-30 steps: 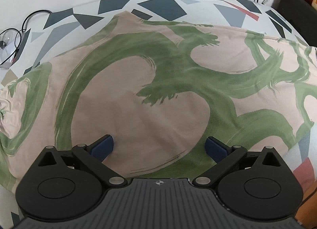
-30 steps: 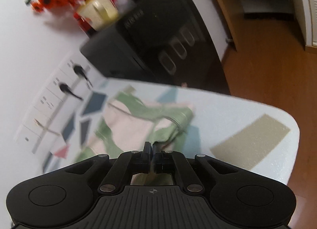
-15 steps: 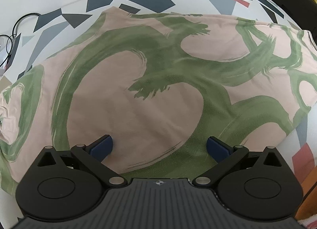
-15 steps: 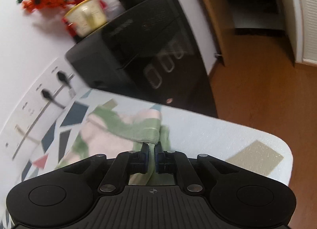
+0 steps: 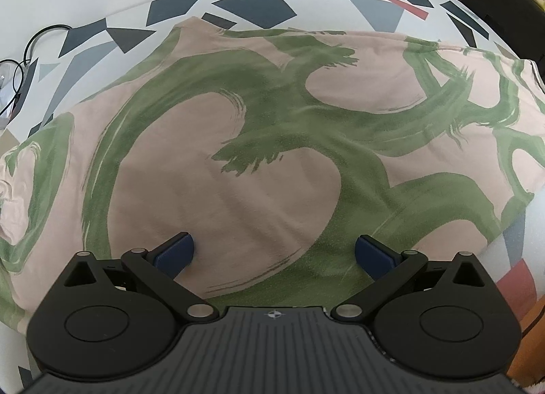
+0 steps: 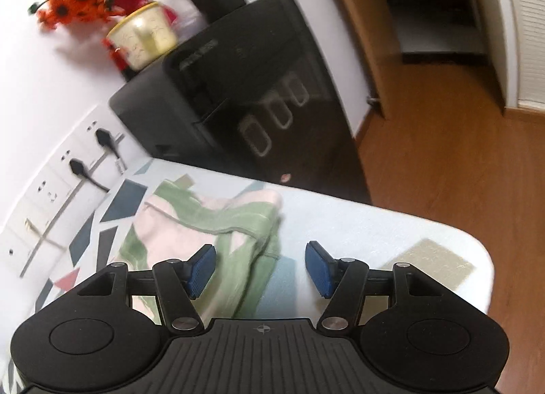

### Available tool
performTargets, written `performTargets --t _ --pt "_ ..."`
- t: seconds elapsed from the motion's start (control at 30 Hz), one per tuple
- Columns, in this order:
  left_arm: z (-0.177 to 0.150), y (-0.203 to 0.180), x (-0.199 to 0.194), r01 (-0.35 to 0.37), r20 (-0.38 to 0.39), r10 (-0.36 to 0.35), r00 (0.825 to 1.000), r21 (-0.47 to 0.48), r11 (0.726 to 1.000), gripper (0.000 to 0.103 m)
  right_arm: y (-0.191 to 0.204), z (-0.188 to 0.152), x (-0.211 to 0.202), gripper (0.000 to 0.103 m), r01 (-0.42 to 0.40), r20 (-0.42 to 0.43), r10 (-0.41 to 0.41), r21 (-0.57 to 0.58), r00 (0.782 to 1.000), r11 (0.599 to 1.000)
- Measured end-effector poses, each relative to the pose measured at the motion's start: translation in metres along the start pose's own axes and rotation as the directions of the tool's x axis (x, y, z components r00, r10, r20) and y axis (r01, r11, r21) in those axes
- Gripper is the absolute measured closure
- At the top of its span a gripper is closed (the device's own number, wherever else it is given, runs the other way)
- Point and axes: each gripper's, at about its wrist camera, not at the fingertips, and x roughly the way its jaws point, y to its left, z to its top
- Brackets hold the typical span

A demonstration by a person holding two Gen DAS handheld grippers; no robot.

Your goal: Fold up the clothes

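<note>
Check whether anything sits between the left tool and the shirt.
Nothing visible does. The left tool hangs open directly over the shirt, which lies spread on the patterned table with only bare fabric between its fingers.

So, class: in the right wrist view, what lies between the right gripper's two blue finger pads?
A bunched edge of the pink-and-green patterned garment and pale tablecloth lie between the open right gripper pads, ungripped.
</note>
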Motion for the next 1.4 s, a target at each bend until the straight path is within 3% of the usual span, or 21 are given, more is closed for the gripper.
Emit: performTargets --t 0.27,0.37,0.4,0.63,0.73,0.83,0.9,0.93,1.03,1.1,1.17,1.4 --pt "-0.002 0.0 -0.001 -0.004 0.012 0.004 1.0 -0.008 1.0 0.0 0.021 -0.006 0.023 0.052 -0.082 0.012 0.083 -0.047 0.996 0.996" --pt "-0.001 -0.001 -0.001 -0.009 0.011 0.01 1.0 -0.018 1.0 0.0 0.022 -0.001 0.034 0.093 -0.109 -0.032 0.108 -0.038 0.994 0.993" --pt "-0.001 -0.001 -0.001 -0.012 0.008 0.012 1.0 -0.023 1.0 0.0 0.023 0.0 0.037 0.095 -0.125 -0.053 0.124 -0.033 0.991 0.992" --pt "0.0 -0.006 -0.001 -0.021 0.009 0.022 1.0 -0.041 0.999 0.0 0.024 0.015 0.016 0.096 -0.181 0.036 0.18 0.001 0.983 0.984" --pt "0.001 -0.007 0.0 -0.027 0.014 0.028 1.0 -0.055 0.998 0.0 0.019 0.018 0.014 0.096 -0.187 0.024 0.188 -0.004 0.982 0.982" --pt "0.002 -0.007 0.001 -0.031 0.015 0.032 0.999 -0.064 0.997 0.0 0.007 0.019 0.024 0.083 -0.2 -0.031 0.202 0.056 0.979 0.978" --pt "0.004 -0.007 0.002 -0.032 0.014 0.033 0.999 -0.066 0.997 0.0 0.001 0.02 0.031 0.069 -0.205 -0.045 0.21 0.104 0.977 0.973" --pt "0.004 -0.008 0.002 -0.033 0.014 0.034 0.999 -0.066 0.997 0.0 -0.001 0.02 0.034 0.068 -0.207 -0.052 0.214 0.124 0.975 0.97" --pt "0.006 -0.008 0.003 -0.035 0.015 0.037 0.999 -0.07 0.997 0.0 -0.003 0.017 0.044 0.069 -0.218 -0.068 0.23 0.145 0.971 0.965" --pt "0.008 -0.009 0.004 -0.036 0.012 0.037 0.999 -0.072 0.997 0.0 -0.002 0.014 0.051 0.09 -0.222 -0.083 0.237 0.155 0.968 0.963" --pt "0.009 -0.01 0.005 -0.037 0.007 0.037 0.999 -0.073 0.997 0.0 0.0 0.013 0.05 0.092 -0.208 -0.089 0.224 0.159 0.971 0.965" --pt "0.009 -0.02 0.007 -0.011 0.039 0.012 0.999 -0.025 1.0 0.0 0.0 0.023 0.02 0.093 -0.173 0.02 0.172 0.083 0.985 0.981"
